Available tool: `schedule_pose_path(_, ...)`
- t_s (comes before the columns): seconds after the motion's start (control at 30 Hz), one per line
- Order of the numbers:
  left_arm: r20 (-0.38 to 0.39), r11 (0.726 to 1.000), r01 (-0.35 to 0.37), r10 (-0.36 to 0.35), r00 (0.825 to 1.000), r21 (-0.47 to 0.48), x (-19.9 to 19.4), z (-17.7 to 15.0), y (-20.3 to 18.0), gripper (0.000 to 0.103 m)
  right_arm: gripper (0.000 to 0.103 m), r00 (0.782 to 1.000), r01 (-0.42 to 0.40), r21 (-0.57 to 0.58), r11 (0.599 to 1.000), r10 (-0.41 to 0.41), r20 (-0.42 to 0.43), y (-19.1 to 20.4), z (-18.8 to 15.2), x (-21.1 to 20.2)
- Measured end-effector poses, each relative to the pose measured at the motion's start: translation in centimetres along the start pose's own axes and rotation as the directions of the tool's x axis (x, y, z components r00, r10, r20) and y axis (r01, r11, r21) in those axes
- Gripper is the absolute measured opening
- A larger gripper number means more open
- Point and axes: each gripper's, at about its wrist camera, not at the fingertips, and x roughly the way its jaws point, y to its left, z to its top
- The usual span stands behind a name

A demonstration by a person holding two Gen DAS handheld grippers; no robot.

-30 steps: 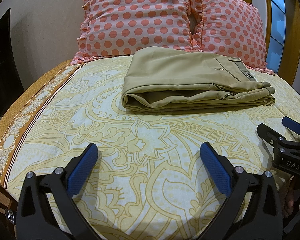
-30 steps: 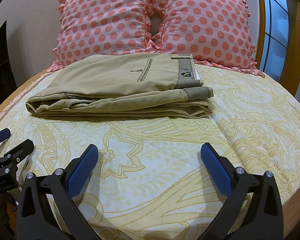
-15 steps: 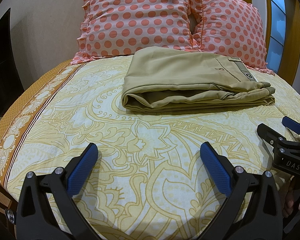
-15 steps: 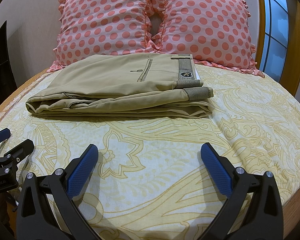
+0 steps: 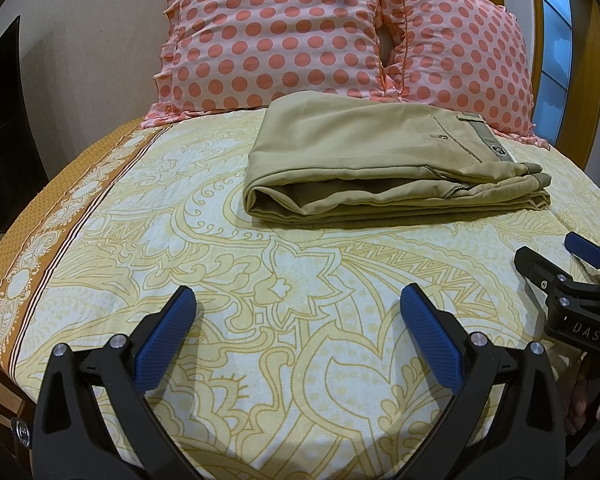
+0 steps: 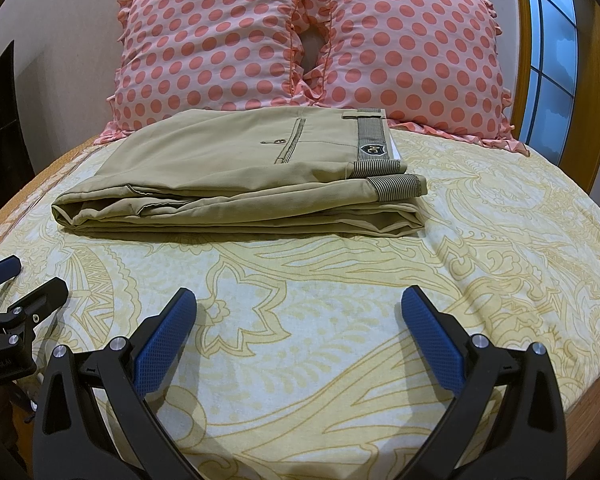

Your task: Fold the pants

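Left wrist view: one pair of khaki pants (image 5: pixel 380 160), folded, lies on the bed (image 5: pixel 300 280) before two polka-dot pillows (image 5: pixel 276 32). Left claw (image 5: pixel 296 312) and right claw (image 6: pixel 298 312) both gape wide, holding nothing, near the pants.

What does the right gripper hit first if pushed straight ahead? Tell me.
Likely the folded khaki pants, at their near folded edge. The right gripper is open above the yellow patterned bedsheet, with only bare sheet in between; depth is uncertain.
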Motion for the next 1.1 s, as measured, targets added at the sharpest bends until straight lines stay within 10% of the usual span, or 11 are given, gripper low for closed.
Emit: schedule_pose_path(1.1,0.013,1.000,-0.005,0.005,1.000,-0.003,-0.21,0.06,0.44,0.101,0.102,1.000,0.003,0.001,1.000,-0.003,0.001,0.10,-0.03,-0.03)
